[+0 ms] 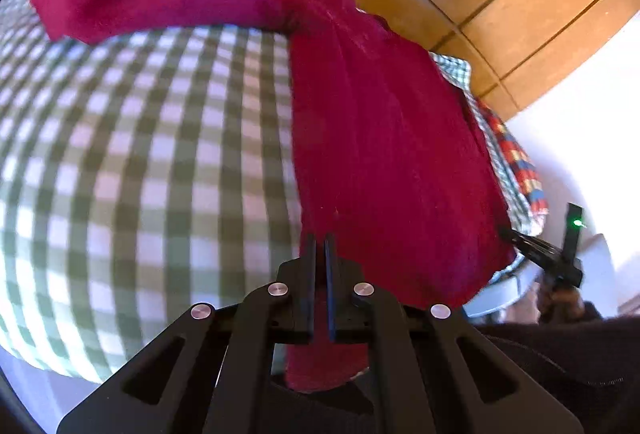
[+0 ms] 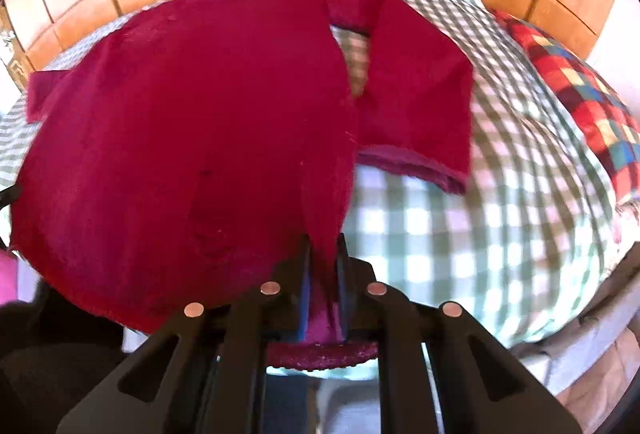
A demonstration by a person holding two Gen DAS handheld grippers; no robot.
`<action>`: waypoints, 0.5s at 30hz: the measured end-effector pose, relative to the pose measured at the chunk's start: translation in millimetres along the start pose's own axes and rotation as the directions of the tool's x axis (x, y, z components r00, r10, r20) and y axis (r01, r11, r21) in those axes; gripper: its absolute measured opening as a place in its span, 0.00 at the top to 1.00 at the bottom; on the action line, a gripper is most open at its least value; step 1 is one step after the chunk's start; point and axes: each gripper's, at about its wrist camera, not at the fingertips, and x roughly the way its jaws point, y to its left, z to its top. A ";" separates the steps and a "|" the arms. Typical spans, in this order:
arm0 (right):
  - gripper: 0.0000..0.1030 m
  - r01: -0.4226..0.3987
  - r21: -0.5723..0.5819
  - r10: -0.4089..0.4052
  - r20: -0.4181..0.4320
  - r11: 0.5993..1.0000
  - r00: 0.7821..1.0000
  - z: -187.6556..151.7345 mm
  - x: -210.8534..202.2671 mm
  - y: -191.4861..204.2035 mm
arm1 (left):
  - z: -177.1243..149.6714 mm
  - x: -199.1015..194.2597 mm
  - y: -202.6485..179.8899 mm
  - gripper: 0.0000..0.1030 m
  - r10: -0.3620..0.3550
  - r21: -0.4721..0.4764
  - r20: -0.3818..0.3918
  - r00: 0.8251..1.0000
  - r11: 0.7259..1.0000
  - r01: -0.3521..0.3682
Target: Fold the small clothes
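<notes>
Both grippers are pinching the red garment [image 1: 380, 137] at its near hem: left gripper [image 1: 319, 246] and right gripper [image 2: 324, 250] each clamped tight on fabric. Garment is lying spread across the checkered bedcover [image 1: 140, 173], sleeve trailing away from the grippers.

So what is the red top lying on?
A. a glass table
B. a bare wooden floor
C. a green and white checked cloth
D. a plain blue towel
C: the dark red long-sleeved top is spread over the green and white checked cloth, with one sleeve stretched out across the checks.
</notes>
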 end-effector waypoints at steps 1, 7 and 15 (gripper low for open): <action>0.90 0.003 0.002 -0.003 -0.007 1.000 1.000 -0.1 2.5 -1.5 | -1.4 -0.1 4.7 0.97 -0.006 -0.024 0.007 1.000 1.000 0.006; 0.37 0.005 -0.021 -0.003 0.076 1.000 0.997 11.8 -15.8 14.1 | 17.7 -23.3 49.2 0.97 0.072 -0.245 0.132 0.989 0.969 -0.038; 0.25 -0.173 -0.094 0.187 0.161 0.980 0.969 44.2 -19.1 91.9 | 71.9 -76.8 132.9 0.32 0.362 -0.526 0.288 0.887 0.833 -0.169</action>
